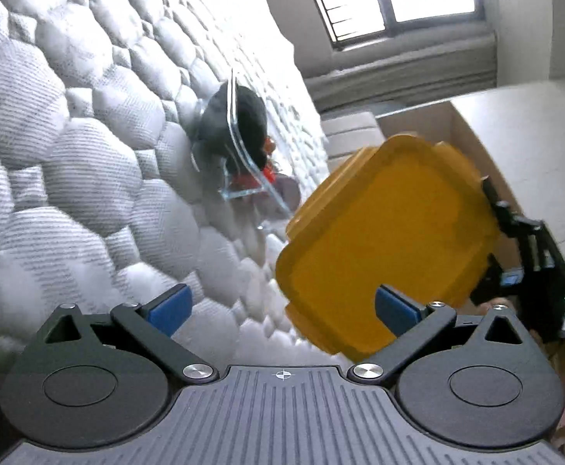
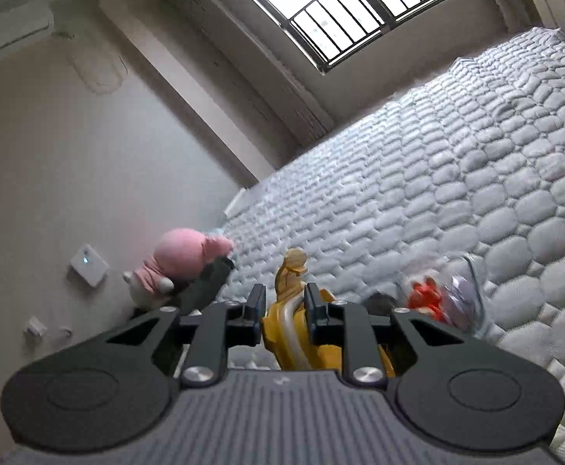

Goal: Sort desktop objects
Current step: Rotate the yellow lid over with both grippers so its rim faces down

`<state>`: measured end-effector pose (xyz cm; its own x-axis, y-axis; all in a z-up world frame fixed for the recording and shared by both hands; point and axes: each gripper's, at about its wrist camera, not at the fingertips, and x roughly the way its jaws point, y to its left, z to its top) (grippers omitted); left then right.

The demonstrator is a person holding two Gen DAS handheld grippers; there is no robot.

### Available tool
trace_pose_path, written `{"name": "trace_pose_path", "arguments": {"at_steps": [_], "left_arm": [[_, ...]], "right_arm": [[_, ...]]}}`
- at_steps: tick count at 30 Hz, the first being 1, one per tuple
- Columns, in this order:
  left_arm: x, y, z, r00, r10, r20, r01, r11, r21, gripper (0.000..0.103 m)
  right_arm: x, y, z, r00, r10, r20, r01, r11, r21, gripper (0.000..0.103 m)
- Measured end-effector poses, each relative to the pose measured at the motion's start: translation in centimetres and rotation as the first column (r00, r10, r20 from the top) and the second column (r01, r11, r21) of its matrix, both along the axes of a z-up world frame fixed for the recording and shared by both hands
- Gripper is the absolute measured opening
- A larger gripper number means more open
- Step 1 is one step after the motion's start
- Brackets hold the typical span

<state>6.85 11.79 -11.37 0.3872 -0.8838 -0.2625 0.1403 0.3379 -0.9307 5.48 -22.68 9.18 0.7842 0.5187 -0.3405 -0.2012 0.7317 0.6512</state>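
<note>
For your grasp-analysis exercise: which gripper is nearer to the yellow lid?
Right. The right gripper is shut on the yellow lid's edge; the left gripper is open, with the lid just beyond its fingertips, untouched.

The clear box lies on the mattress, holding a dark bundle and smaller items. In the left wrist view the lid hangs to the right of the box, nearer the camera. In the right wrist view a plush toy lies well to the left of the box, against the wall.
</note>
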Motion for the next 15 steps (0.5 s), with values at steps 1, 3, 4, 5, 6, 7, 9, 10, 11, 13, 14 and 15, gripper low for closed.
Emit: {"name": "trace_pose_path", "arguments": {"at_steps": [1, 3, 4, 5, 6, 7, 9, 10, 11, 13, 14, 15], "left_arm": [[0.3, -0.1, -0.3, 1.0, -0.022, 0.018, 0.022, 0.999, -0.032, 0.103], [0.4, -0.6, -0.8, 0.998, -0.047, 0.046, 0.051, 0.995, -0.084, 0.103], [0.3, -0.9, -1.1, 0.997, -0.055, 0.057, 0.061, 0.993, -0.105, 0.103], [0.3, -1.1, -1.4, 0.996, -0.062, 0.069, 0.071, 0.99, -0.125, 0.103], [0.3, -1.3, -1.6, 0.995, -0.063, 0.078, 0.074, 0.986, -0.149, 0.103], [0.3, -1.4, -1.8, 0.995, -0.06, 0.085, 0.074, 0.982, -0.174, 0.103], [0.5, -1.5, -2.0, 0.994, -0.039, 0.099, 0.06, 0.974, -0.22, 0.103], [0.7, -1.5, -1.9, 0.994, -0.014, 0.105, 0.039, 0.97, -0.241, 0.103], [0.9, -1.6, -1.7, 0.994, 0.01, 0.108, 0.017, 0.968, -0.25, 0.103], [1.4, -1.9, -1.0, 0.992, 0.058, 0.112, -0.028, 0.966, -0.256, 0.103], [1.6, -2.0, -0.5, 0.99, 0.076, 0.118, -0.045, 0.967, -0.25, 0.103], [1.6, -2.1, 0.2, 0.987, 0.091, 0.135, -0.058, 0.972, -0.229, 0.103]], "right_arm": [[0.3, 0.4, 0.6, 1.0, 0.002, 0.004, -0.002, 1.0, 0.007, 0.023], [1.0, 1.2, 1.5, 1.0, 0.013, 0.01, -0.013, 1.0, 0.022, 0.023], [1.4, 1.7, 1.9, 1.0, 0.022, 0.012, -0.023, 0.999, 0.031, 0.023], [1.8, 2.2, 2.2, 0.999, 0.036, 0.01, -0.036, 0.998, 0.047, 0.023], [2.2, 2.6, 2.4, 0.999, 0.049, 0.009, -0.05, 0.997, 0.064, 0.023], [2.4, 2.9, 2.5, 0.998, 0.063, 0.01, -0.064, 0.994, 0.086, 0.023], [2.9, 3.4, 2.5, 0.996, 0.093, 0.009, -0.094, 0.986, 0.135, 0.023], [3.1, 3.4, 2.3, 0.994, 0.108, 0.003, -0.107, 0.98, 0.165, 0.023], [3.3, 3.3, 1.9, 0.993, 0.12, -0.007, -0.116, 0.974, 0.195, 0.023], [3.6, 2.8, 1.0, 0.989, 0.143, -0.029, -0.131, 0.958, 0.254, 0.023], [3.8, 2.3, 0.3, 0.987, 0.153, -0.046, -0.134, 0.951, 0.28, 0.023], [4.0, 1.6, -0.5, 0.985, 0.159, -0.066, -0.132, 0.943, 0.305, 0.023]]}}
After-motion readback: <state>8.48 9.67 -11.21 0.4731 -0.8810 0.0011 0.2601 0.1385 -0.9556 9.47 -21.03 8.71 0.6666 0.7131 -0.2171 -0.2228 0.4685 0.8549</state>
